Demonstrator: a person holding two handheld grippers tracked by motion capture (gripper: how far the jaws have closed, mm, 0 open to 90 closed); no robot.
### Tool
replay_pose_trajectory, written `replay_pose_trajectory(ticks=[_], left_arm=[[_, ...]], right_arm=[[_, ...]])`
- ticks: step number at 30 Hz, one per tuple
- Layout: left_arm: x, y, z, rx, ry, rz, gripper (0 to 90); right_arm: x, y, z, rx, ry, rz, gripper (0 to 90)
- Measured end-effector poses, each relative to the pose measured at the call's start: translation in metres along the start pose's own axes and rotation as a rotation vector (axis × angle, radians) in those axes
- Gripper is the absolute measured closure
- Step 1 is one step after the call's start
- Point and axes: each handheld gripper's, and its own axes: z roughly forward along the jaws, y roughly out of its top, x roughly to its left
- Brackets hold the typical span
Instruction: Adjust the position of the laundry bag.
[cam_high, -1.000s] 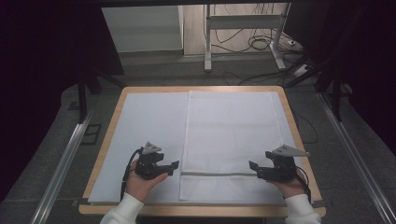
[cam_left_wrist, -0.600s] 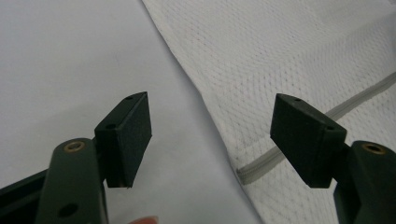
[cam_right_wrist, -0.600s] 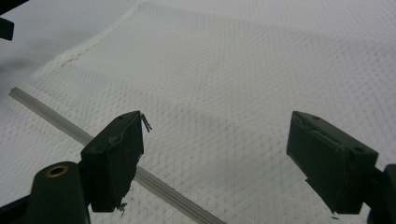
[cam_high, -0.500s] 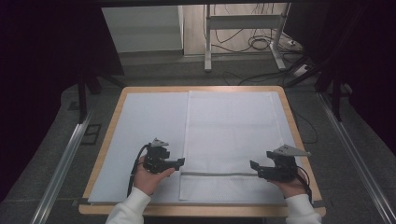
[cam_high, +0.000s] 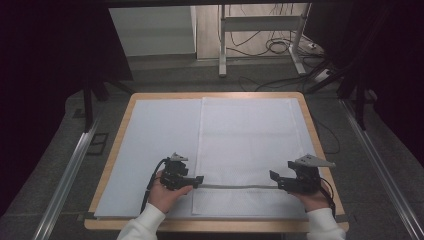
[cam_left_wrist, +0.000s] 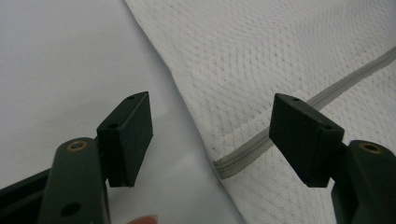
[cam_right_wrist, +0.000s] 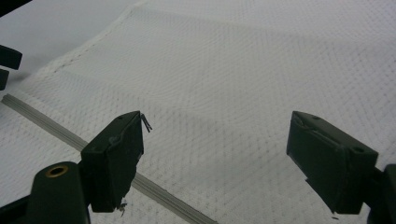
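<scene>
A white mesh cloth (cam_high: 247, 150) lay flat on the right half of a pale blue mat (cam_high: 155, 150), itself spread over a wooden table (cam_high: 320, 145) in the centre of the high view. A grey zipper (cam_high: 235, 186) ran across the cloth near its lower edge (in the left gripper view its closed end (cam_left_wrist: 224, 165) sat just inside the cloth's edge).

The left gripper (cam_high: 196, 181) sat at the lower left of centre in the high view, at the zipper's left end. Its jaws stood wide apart, one over the mat and one over the cloth, with nothing clamped.

The right gripper (cam_high: 276, 179) sat at the lower right, over the zipper's other end. Its jaws were also spread (seen in the right gripper view (cam_right_wrist: 212, 158)), above the mesh and gripping nothing.
</scene>
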Motion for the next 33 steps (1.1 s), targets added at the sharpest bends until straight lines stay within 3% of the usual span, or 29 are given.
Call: replay_pose_trajectory(ticks=[10,18,24,33], left_arm=[[-0.003,-0.001,0.008,0.032,-0.012,-0.009,31.0],[-0.003,-0.004,0.011,0.048,-0.040,-0.010,36.2],[-0.002,-0.004,0.013,0.049,-0.057,-0.014,41.3],[-0.003,0.001,0.018,0.067,-0.051,0.021,69.4]], right_arm=[[0.001,-0.001,0.002,0.016,-0.015,-0.004,18.3],[0.004,0.003,-0.004,-0.041,-0.042,-0.025,19.6],[0.003,0.002,-0.005,-0.039,-0.044,-0.024,19.6],[0.004,0.002,-0.004,-0.032,-0.045,-0.023,19.7]])
